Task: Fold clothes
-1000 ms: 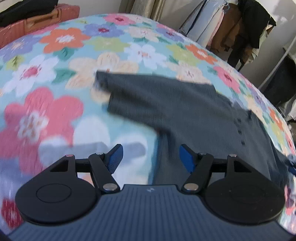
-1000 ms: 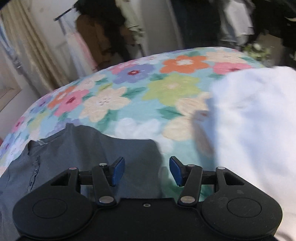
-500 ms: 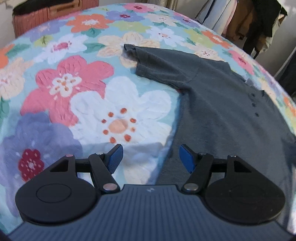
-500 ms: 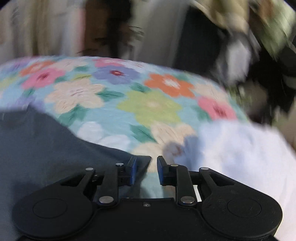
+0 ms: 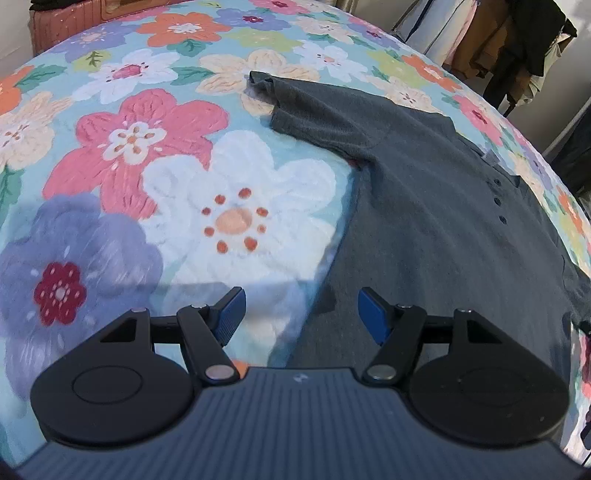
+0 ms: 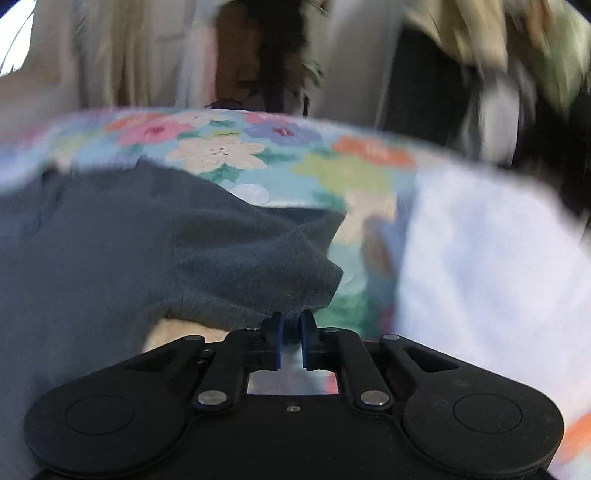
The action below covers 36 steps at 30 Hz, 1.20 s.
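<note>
**Grey shirt on the flowered bed, right sleeve edge pinched**

In the left wrist view, a flowered bedspread [image 5: 155, 192] fills the left side, with a pinkish-brown suitcase [image 5: 70, 22] at the far upper corner. The left gripper [image 5: 299, 314] hangs over the cover with its jaws wide apart and nothing between them; the side edge of the grey polo shirt [image 5: 424, 221] runs just ahead of the gap. The shirt lies flat, front up, one short sleeve [image 5: 314, 110] spread toward the far left, the button placket [image 5: 498, 201] to the right. Hanging clothes [image 5: 517, 44] stand beyond the bed.

In the blurred right wrist view, the shirt [image 6: 129, 258] covers the left half. The right gripper [image 6: 290, 325] has its jaws closing, nearly together, on a lifted fold of the sleeve edge [image 6: 295, 280]. To the right lies a white garment [image 6: 480, 277].
</note>
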Available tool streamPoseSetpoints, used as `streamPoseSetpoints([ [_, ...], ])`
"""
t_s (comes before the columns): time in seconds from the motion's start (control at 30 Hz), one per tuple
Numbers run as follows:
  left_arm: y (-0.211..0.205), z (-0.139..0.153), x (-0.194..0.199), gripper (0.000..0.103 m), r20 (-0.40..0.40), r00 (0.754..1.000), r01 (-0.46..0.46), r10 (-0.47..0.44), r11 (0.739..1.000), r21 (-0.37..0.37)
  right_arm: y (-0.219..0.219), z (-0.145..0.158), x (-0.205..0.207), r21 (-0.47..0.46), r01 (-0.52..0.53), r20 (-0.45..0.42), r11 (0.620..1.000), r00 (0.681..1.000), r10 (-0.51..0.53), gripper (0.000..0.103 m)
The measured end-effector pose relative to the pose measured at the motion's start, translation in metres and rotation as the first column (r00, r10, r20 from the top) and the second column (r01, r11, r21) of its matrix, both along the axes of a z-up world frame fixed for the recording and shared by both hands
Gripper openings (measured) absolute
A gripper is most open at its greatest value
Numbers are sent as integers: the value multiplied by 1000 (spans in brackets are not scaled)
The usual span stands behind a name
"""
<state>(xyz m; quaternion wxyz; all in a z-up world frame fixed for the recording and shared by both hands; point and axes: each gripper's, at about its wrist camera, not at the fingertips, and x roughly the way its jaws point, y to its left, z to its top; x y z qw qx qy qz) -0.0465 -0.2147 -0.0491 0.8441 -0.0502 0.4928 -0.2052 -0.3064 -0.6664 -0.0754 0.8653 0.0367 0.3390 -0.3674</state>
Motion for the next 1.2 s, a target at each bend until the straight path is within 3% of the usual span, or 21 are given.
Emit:
streamPoseSetpoints([
  [0.13, 0, 8, -14, 67, 13, 1000, 12, -13, 1000, 6, -19, 4, -8, 85, 148, -2, 985, 989, -148, 13],
  [0.2, -2, 15, -22, 67, 31, 999, 33, -33, 999, 3, -22, 15, -23, 196, 185, 81, 963, 976, -204, 18],
  [0.27, -7, 22, -30, 70, 37, 998, 59, -59, 998, 0, -12, 27, -35, 269, 157, 149, 950, 968, -202, 35],
  [0.33, -14, 31, -40, 72, 55, 994, 97, -97, 995, 4, 8, 40, -42, 285, 127, 175, 950, 968, -182, 56],
  [0.47, -28, 44, -63, 79, 94, 982, 157, -161, 986, 52, 54, 59, -47, 299, 12, 182, 954, 981, -69, 60],
  [0.53, -34, 47, -73, 79, 99, 976, 186, -192, 980, 72, 76, 68, -46, 315, -35, 168, 948, 986, -19, 67],
  [0.73, -43, 53, -110, 80, 65, 959, 271, -276, 959, 76, 145, 95, -63, 358, -142, 148, 923, 984, 94, 71],
  [0.9, -49, 57, -144, 83, 77, 930, 350, -359, 931, 106, 187, 98, -64, 364, -158, 61, 918, 987, 146, 80],
  [1.2, -58, 57, -188, 85, 90, 892, 428, -442, 893, 139, 247, 96, -76, 363, -225, -35, 904, 966, 254, 83],
])
